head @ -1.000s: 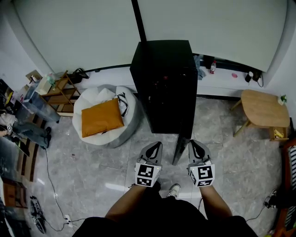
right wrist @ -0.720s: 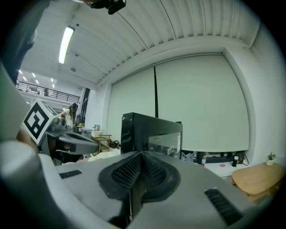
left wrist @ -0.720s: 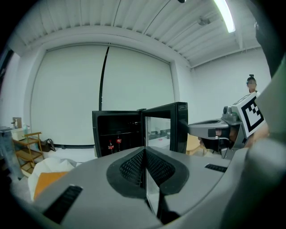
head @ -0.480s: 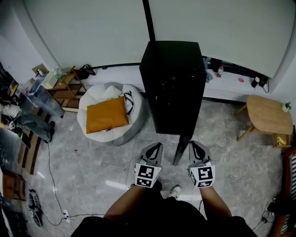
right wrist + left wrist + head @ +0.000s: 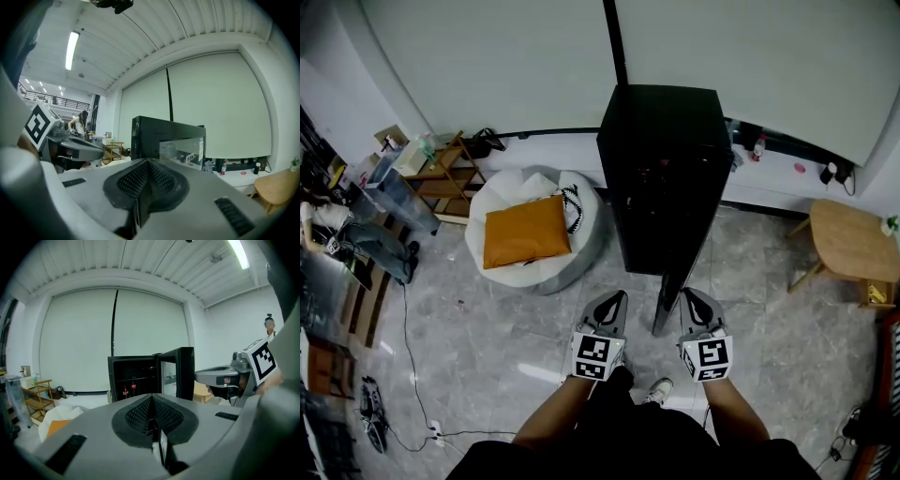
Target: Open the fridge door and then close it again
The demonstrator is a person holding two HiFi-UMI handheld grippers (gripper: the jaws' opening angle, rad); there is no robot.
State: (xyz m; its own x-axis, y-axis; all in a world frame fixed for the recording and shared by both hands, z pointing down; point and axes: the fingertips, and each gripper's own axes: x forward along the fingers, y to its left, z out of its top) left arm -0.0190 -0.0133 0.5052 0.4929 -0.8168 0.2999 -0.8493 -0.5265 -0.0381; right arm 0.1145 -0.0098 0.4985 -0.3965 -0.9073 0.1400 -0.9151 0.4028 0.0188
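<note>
The black fridge point(image 5: 661, 169) stands against the back wall with its door point(image 5: 667, 302) swung wide open, edge-on toward me. My left gripper point(image 5: 614, 298) hovers just left of the door's free edge and my right gripper point(image 5: 690, 295) just right of it, neither touching it. Both are shut with nothing between the pads. In the left gripper view the lit fridge interior point(image 5: 133, 380) and the glass door point(image 5: 180, 371) lie ahead of the closed left gripper point(image 5: 152, 399). The right gripper view looks past the closed right gripper point(image 5: 147, 164) at the door's outer face point(image 5: 173, 140).
A white beanbag with an orange cushion point(image 5: 525, 234) sits left of the fridge, and a wooden shelf point(image 5: 441, 173) stands beyond it. A round wooden table point(image 5: 848, 244) is at the right. Cables point(image 5: 408, 375) run over the floor at the left. Bottles point(image 5: 758, 147) stand on the back ledge.
The head view has shifted, so the fridge and beanbag sit further right in the picture. Both grippers stay shut on either side of the door's edge.
</note>
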